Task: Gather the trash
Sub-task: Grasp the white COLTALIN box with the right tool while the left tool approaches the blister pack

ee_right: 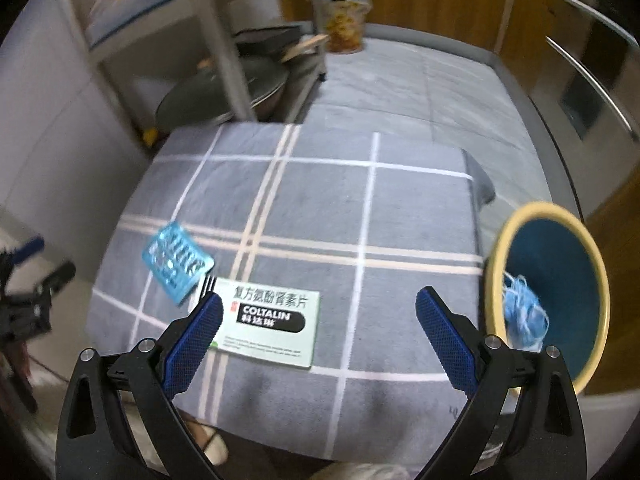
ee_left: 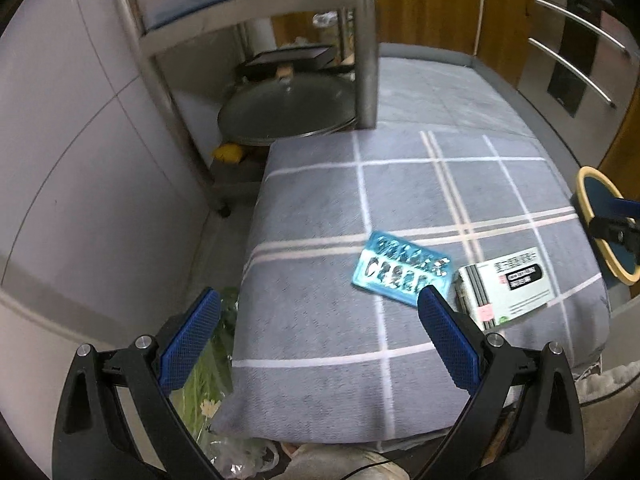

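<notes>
A blue blister pack (ee_left: 402,274) and a pale green medicine box (ee_left: 506,286) lie side by side on a grey checked cloth (ee_left: 320,216). My left gripper (ee_left: 320,304) is open and empty, above the cloth, left of the pack. In the right wrist view the box (ee_right: 270,326) lies just ahead of my open, empty right gripper (ee_right: 320,304), with the blister pack (ee_right: 176,262) to its left. A blue bin with a yellow rim (ee_right: 548,292) stands at the cloth's right edge and holds a crumpled light blue item (ee_right: 524,312). The bin (ee_left: 604,224) also shows in the left wrist view.
A metal rack (ee_left: 248,28) stands behind the cloth, with a glass pan lid (ee_left: 286,114) and a dark tray (ee_left: 292,60) on its lower shelf. A printed cup (ee_right: 346,22) stands at the back. Wooden cabinets and a steel oven front (ee_left: 576,64) lie right. Plastic bags (ee_left: 216,360) lie left.
</notes>
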Tool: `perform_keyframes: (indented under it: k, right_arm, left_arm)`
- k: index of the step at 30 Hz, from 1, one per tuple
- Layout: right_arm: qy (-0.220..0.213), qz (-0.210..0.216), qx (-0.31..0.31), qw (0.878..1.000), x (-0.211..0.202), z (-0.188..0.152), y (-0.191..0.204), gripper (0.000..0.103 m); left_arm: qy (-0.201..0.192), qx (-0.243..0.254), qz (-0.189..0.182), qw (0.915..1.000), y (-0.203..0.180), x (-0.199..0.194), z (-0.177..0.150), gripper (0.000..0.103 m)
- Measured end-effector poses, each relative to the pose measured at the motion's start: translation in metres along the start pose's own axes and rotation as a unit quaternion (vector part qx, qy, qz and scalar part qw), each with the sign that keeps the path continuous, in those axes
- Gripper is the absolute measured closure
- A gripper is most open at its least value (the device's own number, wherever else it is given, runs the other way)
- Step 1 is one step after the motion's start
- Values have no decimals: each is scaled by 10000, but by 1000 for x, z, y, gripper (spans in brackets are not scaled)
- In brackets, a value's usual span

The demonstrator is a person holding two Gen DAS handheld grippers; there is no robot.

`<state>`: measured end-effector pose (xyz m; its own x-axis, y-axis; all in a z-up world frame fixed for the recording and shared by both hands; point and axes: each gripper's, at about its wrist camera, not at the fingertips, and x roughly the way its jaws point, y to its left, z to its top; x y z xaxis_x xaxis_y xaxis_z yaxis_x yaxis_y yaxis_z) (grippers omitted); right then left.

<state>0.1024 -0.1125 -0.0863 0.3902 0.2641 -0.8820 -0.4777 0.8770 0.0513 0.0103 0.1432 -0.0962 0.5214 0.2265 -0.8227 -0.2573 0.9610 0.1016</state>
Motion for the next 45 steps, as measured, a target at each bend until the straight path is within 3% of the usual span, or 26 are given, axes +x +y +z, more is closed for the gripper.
perform_keyframes:
  k: [5, 8, 12, 16, 19, 33, 42, 45]
  right_arm:
    - [182, 262, -987, 9946, 18, -2, 22, 7]
    - [243, 362, -1786, 9829, 25, -8, 31, 7]
    - [388, 639, -2114, 9745, 34, -6, 29, 7]
    - [521, 1098, -2803, 9522, 42, -12, 36, 7]
    - [654, 1307, -3461, 9267, 56, -21, 45, 7]
    - [978, 1697, -3958, 8972, 106, -10, 73, 7]
    - [1181, 1883, -4175, 8811, 119, -15, 83, 7]
    - [1233, 1759, -4407, 8716, 124, -25, 84, 8]
  left_arm:
    - [-46, -112, -194, 9997, -1, -6, 4, 6]
    - [-246, -56, -381, 9990, -9, -17, 11, 6]
    - [-362, -115, -658, 9971, -22, -22, 25, 6]
    - [-525, -131, -796, 9954, -35, -27, 43, 6]
    - [-618, -30, -816, 9947, -45, -27, 52, 6]
    - [-313, 163, -841, 9958, -56, 8, 76, 6]
    - [-145, -92, -895, 9958, -43, 23, 89, 6]
    - [-57, -255, -966, 9950, -38, 28, 91, 6]
